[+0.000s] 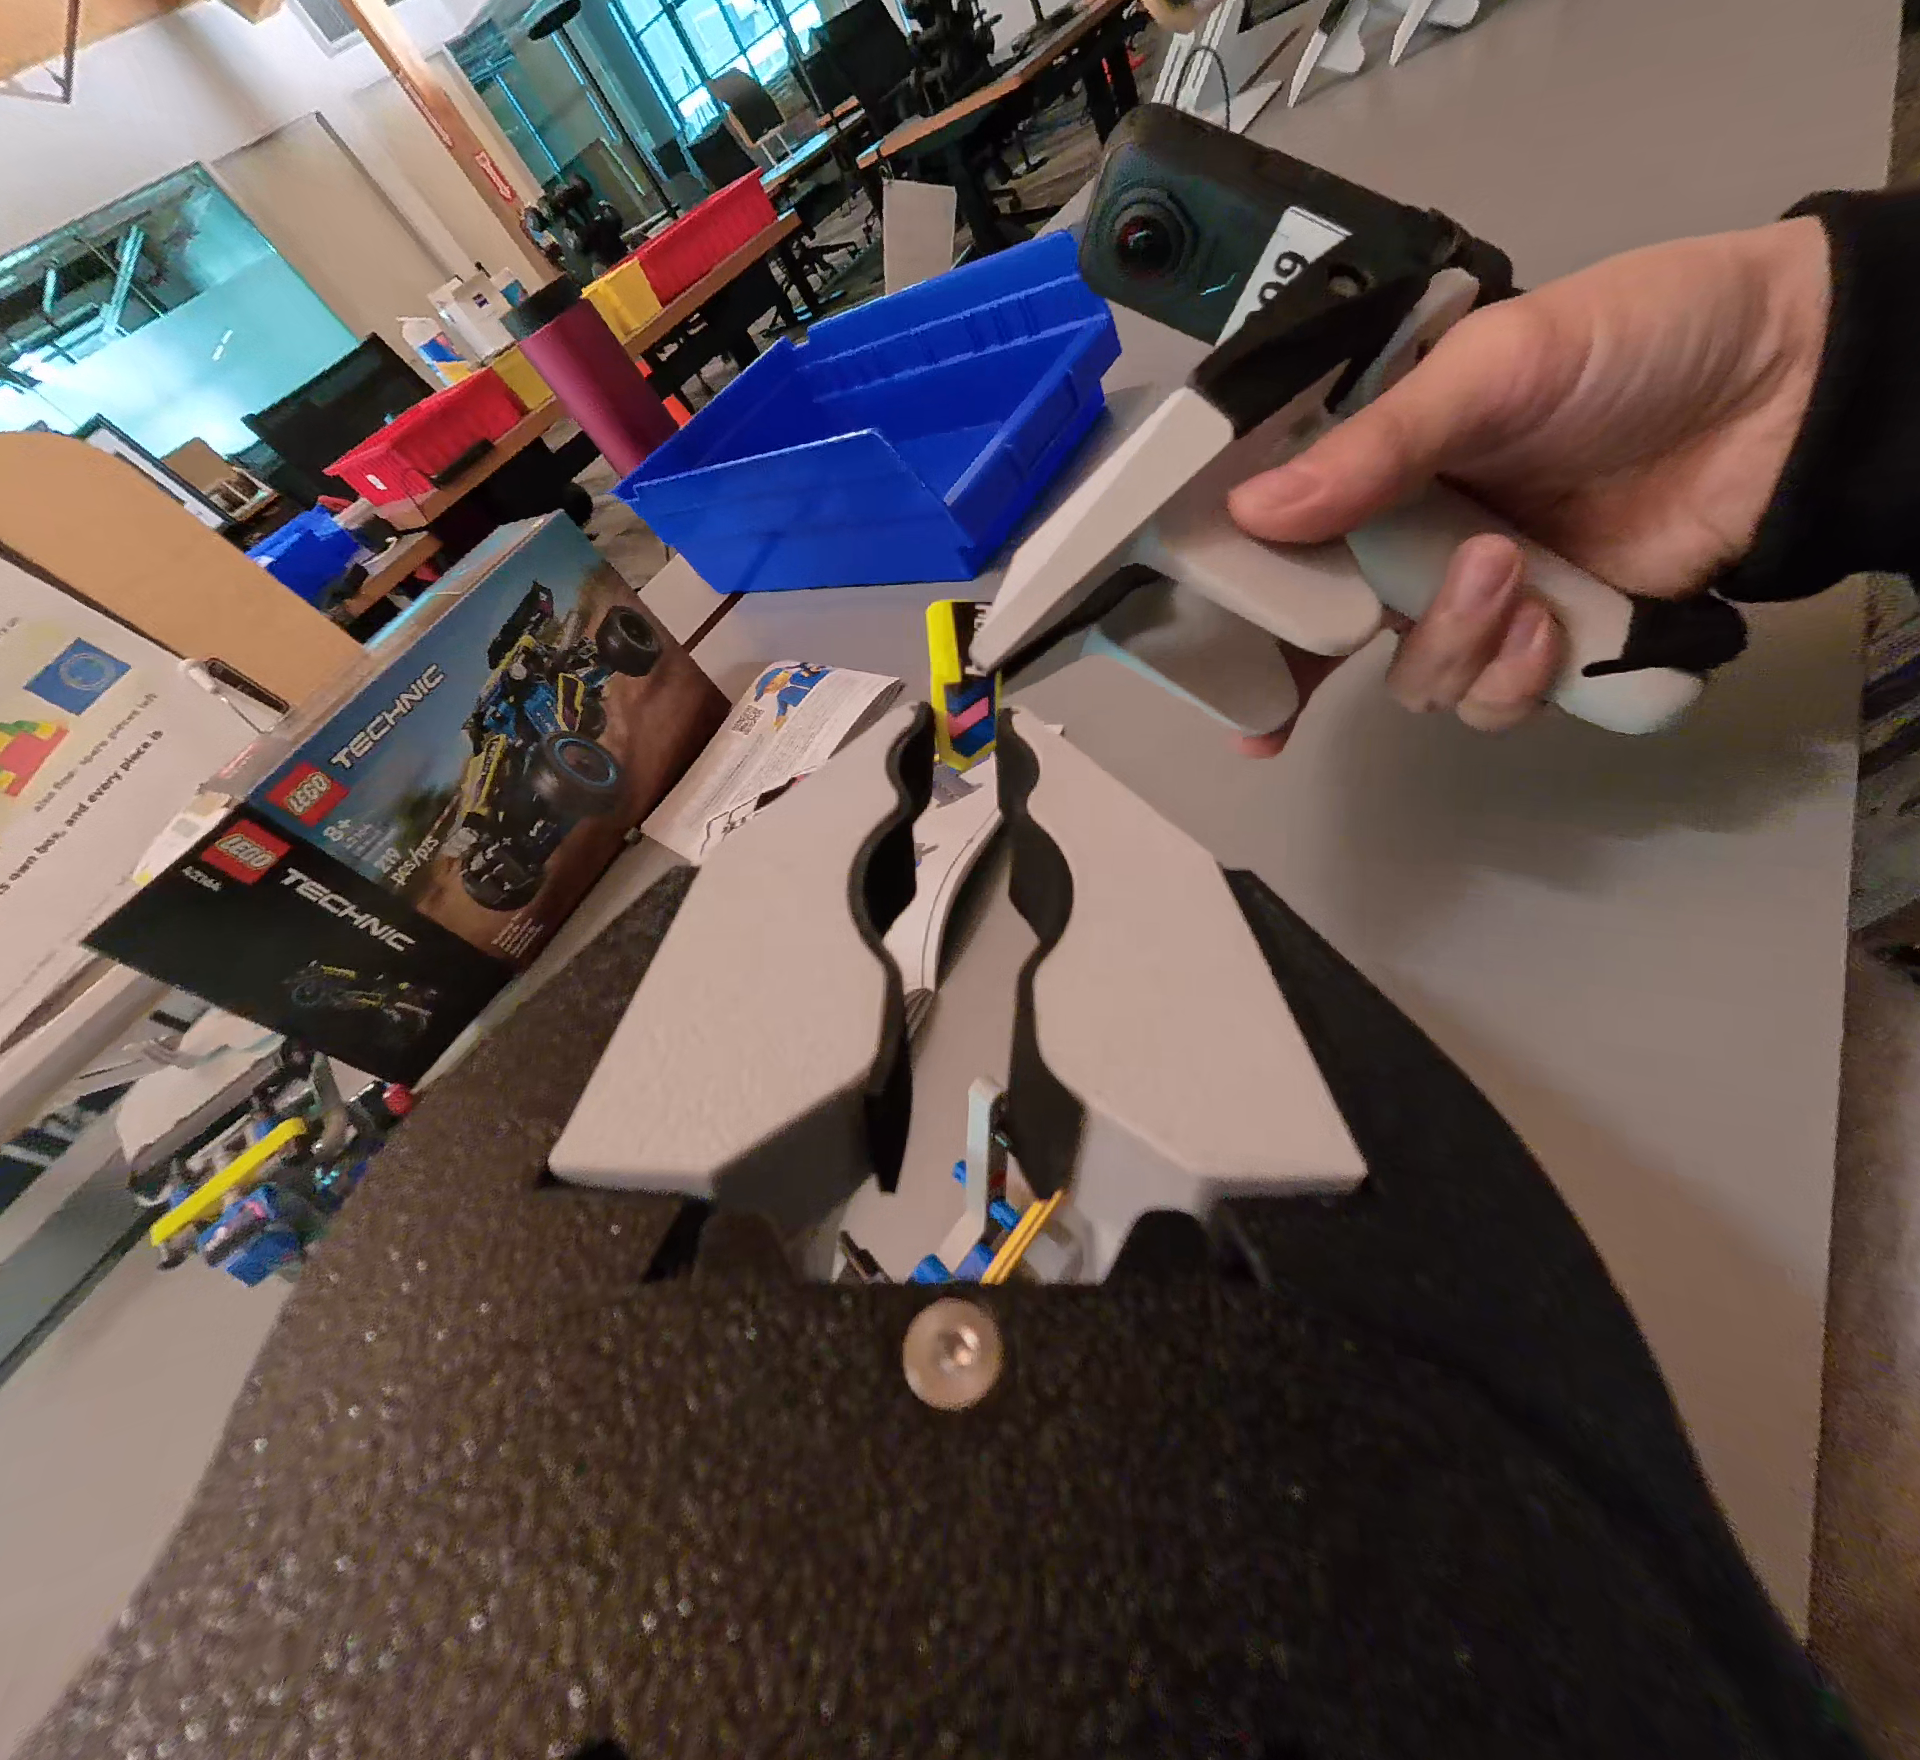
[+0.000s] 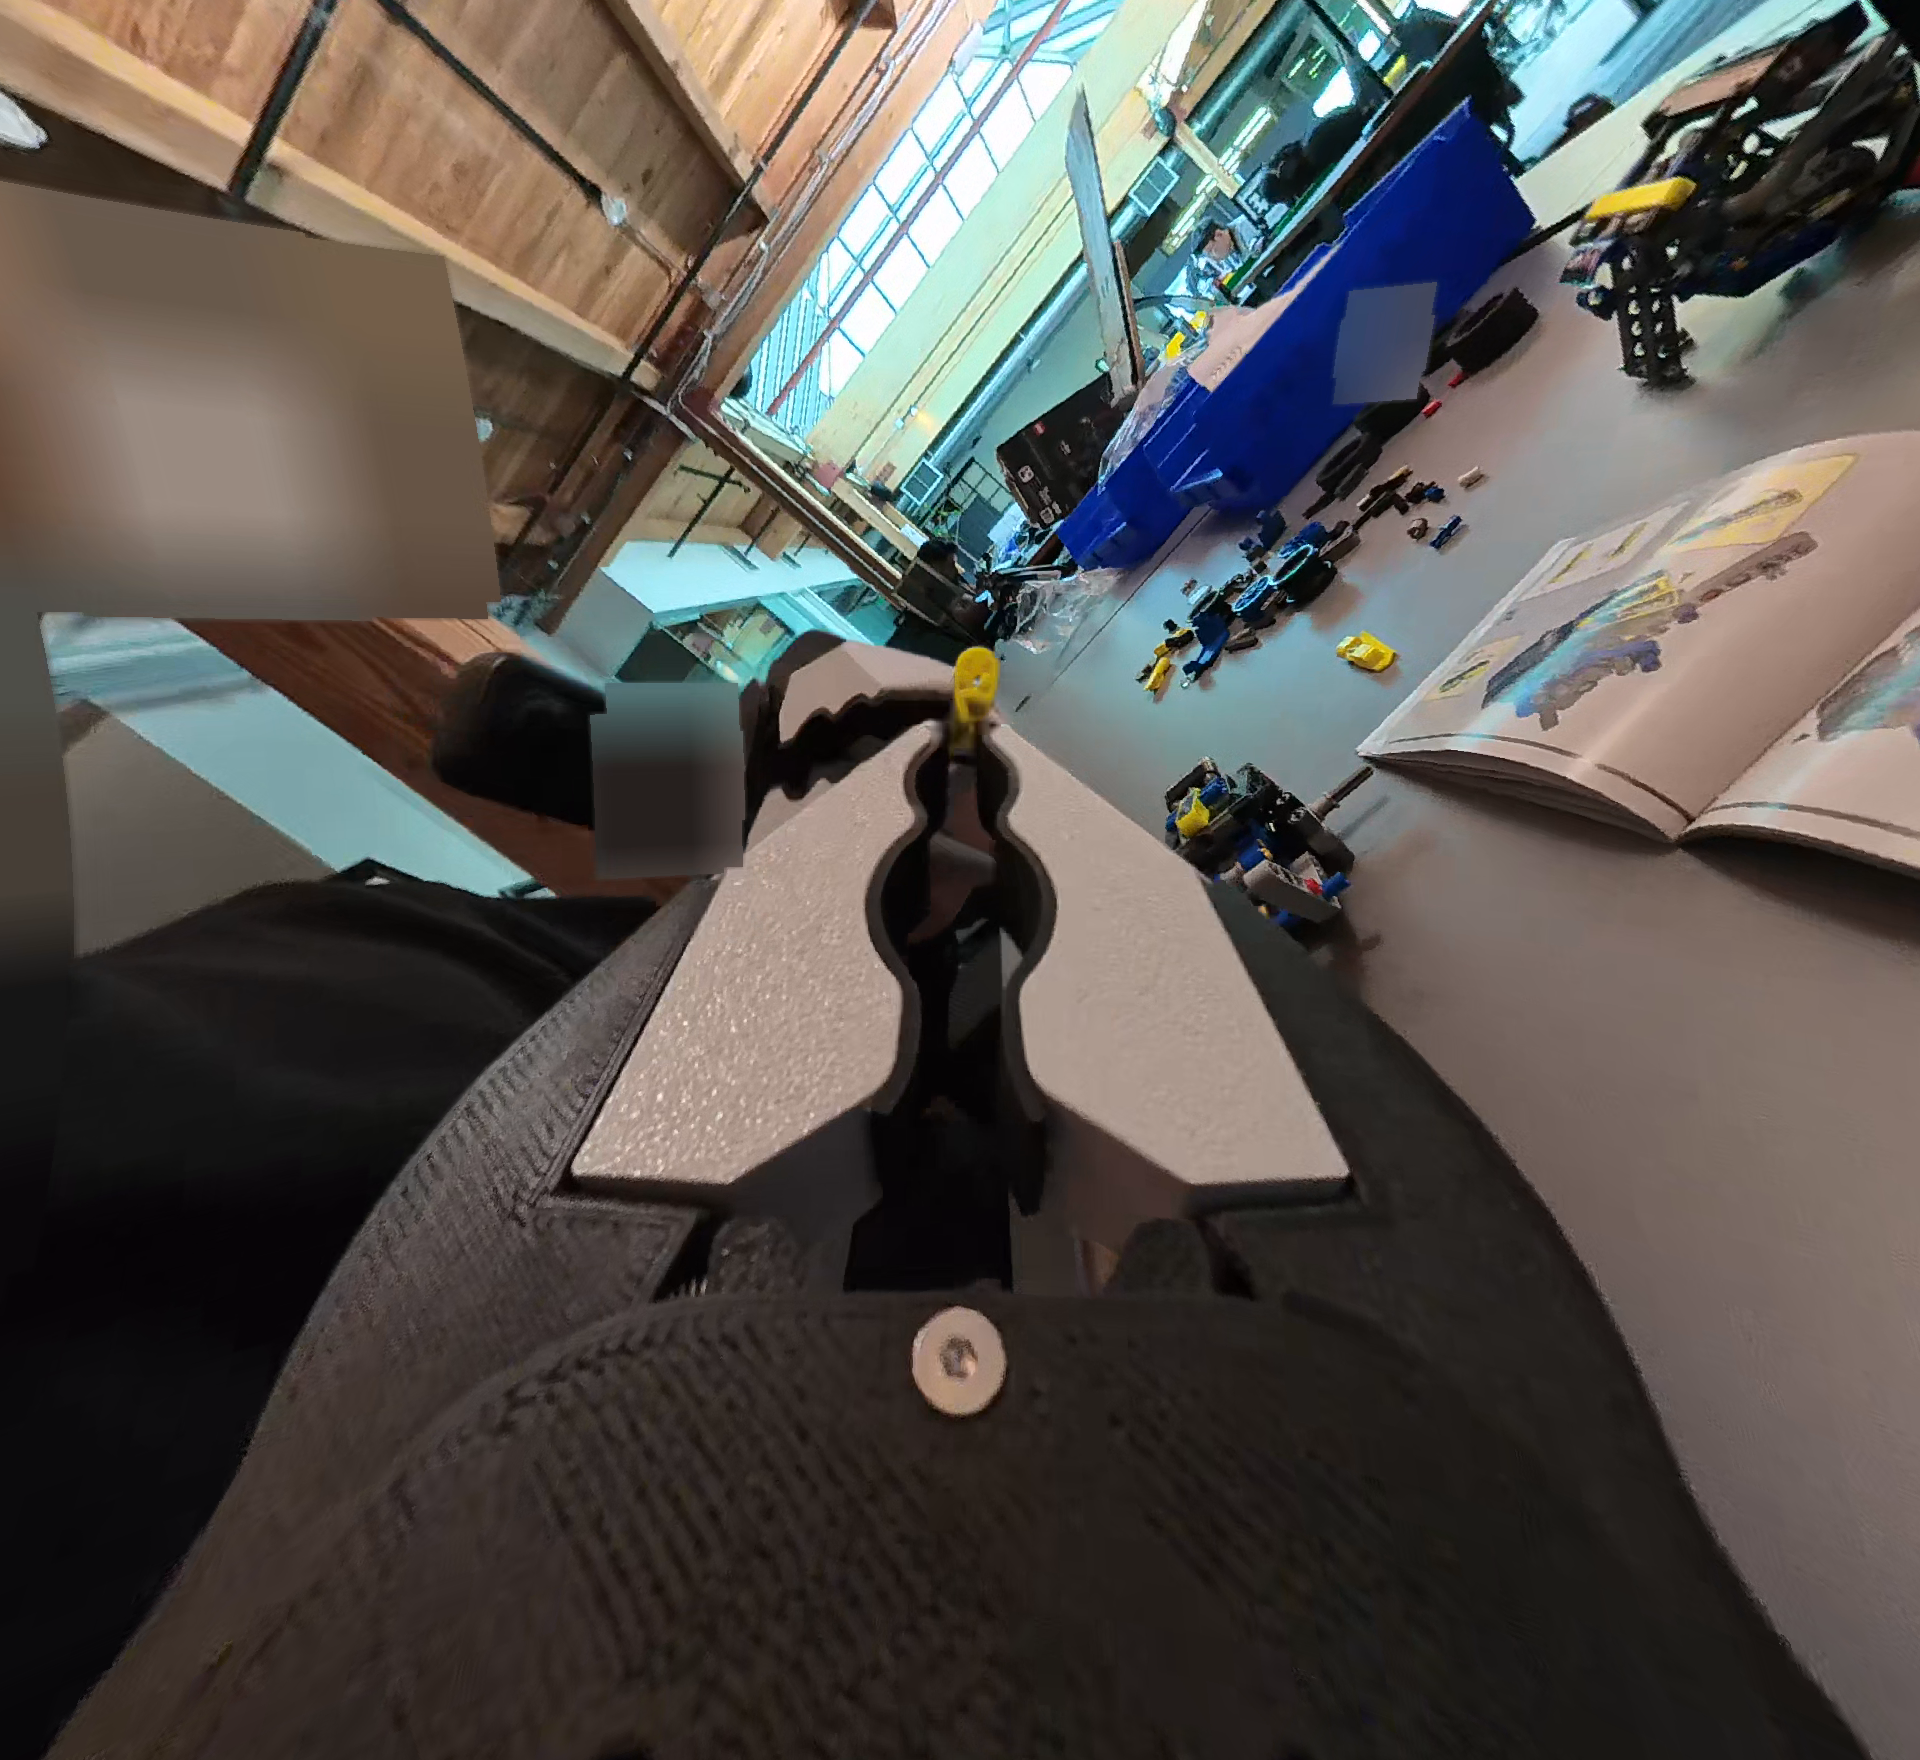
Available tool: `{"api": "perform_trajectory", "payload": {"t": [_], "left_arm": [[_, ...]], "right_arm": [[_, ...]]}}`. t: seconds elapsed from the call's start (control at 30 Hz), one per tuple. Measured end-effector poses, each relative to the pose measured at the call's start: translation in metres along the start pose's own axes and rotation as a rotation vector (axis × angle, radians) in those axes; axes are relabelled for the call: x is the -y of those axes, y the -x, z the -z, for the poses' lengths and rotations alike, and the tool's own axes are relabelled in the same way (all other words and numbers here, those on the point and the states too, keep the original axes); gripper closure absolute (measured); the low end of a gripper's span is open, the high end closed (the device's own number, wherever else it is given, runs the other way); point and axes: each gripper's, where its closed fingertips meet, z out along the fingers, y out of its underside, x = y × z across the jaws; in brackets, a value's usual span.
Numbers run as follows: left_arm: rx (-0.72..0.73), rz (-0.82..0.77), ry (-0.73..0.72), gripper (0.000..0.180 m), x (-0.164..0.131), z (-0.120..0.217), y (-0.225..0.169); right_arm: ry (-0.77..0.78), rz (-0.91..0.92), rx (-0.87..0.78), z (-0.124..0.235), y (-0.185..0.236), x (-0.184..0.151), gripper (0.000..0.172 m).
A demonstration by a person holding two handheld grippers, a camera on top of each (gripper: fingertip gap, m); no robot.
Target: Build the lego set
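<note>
A yellow panel piece (image 1: 961, 682) with a blue and pink sticker stands upright above the grey table (image 1: 1455, 983). My left gripper (image 1: 961, 739) is shut on its lower end. My right gripper (image 1: 987, 656), held by a hand, comes in from the upper right and pinches the piece's upper part. In the right wrist view the piece (image 2: 975, 682) shows edge-on, sticking out past my right gripper (image 2: 971, 739), which is shut on it. The left gripper (image 2: 831, 702) shows just behind it, to the left.
A blue bin (image 1: 894, 453) stands beyond the piece, with a set box (image 1: 468, 754) and a leaflet (image 1: 769, 754) to its left. An open instruction booklet (image 2: 1662, 650), loose pieces (image 2: 1278, 567), a small sub-assembly (image 2: 1257, 827) and a partly built model (image 2: 1714, 183) are on the table. Left and right tips are no more than a few centimetres apart. Left tips and right tips are each some 35 cm from the partly built model (image 2: 1714, 183). My left wrist view (image 1: 302, 1131) looks at it from another angle.
</note>
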Motion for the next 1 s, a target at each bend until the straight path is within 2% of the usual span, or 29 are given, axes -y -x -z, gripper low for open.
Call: {"api": "perform_trajectory", "payload": {"t": [0.13,0.23,0.33,0.5,0.77,0.9,1.0], "left_arm": [[-0.003,0.048,-0.017,0.172,0.001,0.005,0.010],[-0.017,0.071,-0.019,0.173,0.001,0.006,0.010],[-0.023,0.061,-0.024,0.173,0.001,0.006,0.007],[-0.040,0.037,-0.021,0.173,-0.001,0.005,-0.001],[-0.093,0.102,-0.035,0.172,-0.003,0.006,-0.003],[-0.091,0.038,-0.011,0.173,-0.006,0.008,-0.005],[-0.045,-0.017,0.014,0.172,-0.010,0.016,0.007]], "right_arm": [[-0.028,0.031,0.005,0.012,0.002,0.009,0.172],[-0.015,0.049,0.003,0.008,0.003,0.007,0.143],[0.023,0.070,-0.022,-0.001,0.000,-0.001,0.138],[-0.001,0.050,0.001,-0.003,0.001,0.000,0.167],[0.028,0.038,0.029,-0.002,0.002,-0.004,0.168],[0.065,0.061,0.023,-0.001,0.000,-0.009,0.168],[0.042,0.116,-0.055,0.009,-0.009,-0.001,0.172]]}}
